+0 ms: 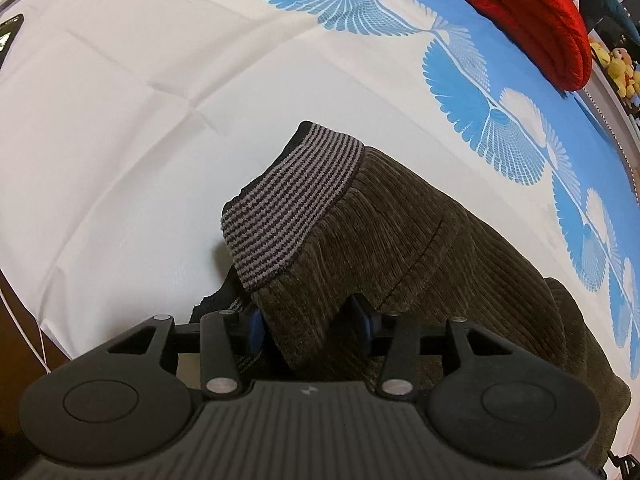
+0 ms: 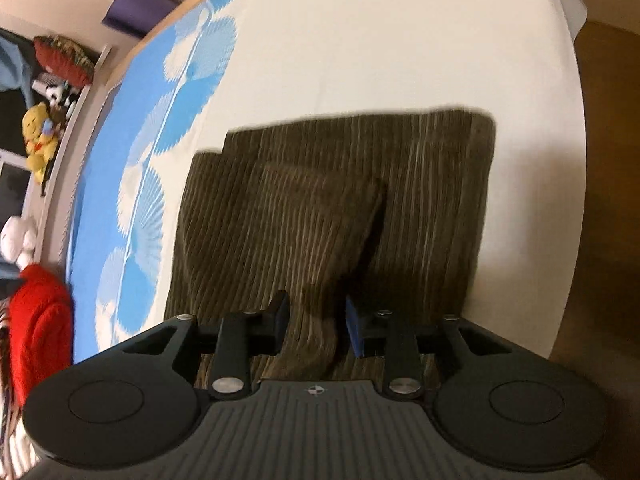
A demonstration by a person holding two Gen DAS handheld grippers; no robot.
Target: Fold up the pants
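The brown ribbed pants (image 1: 420, 232) lie folded on the bed, and a grey and black striped knit band (image 1: 288, 208) sits on top at their left end. My left gripper (image 1: 310, 322) points down at this end, open, with a ridge of brown fabric between its blue pads. In the right wrist view the pants (image 2: 340, 184) form a rough rectangle with a raised fold in the middle. My right gripper (image 2: 316, 324) is open over the near edge. A hump of the fabric rises between its jaws, with a gap beside the right pad (image 2: 355, 332).
The bed sheet (image 1: 120, 140) is white with a blue fan-patterned strip (image 1: 480, 92). A red garment (image 1: 532, 12) lies at the far side, plush toys (image 2: 38, 140) on a shelf beyond. The bed's edge (image 2: 576, 160) drops to a brown floor (image 2: 608, 200). A white cable (image 1: 24, 320) hangs at the left.
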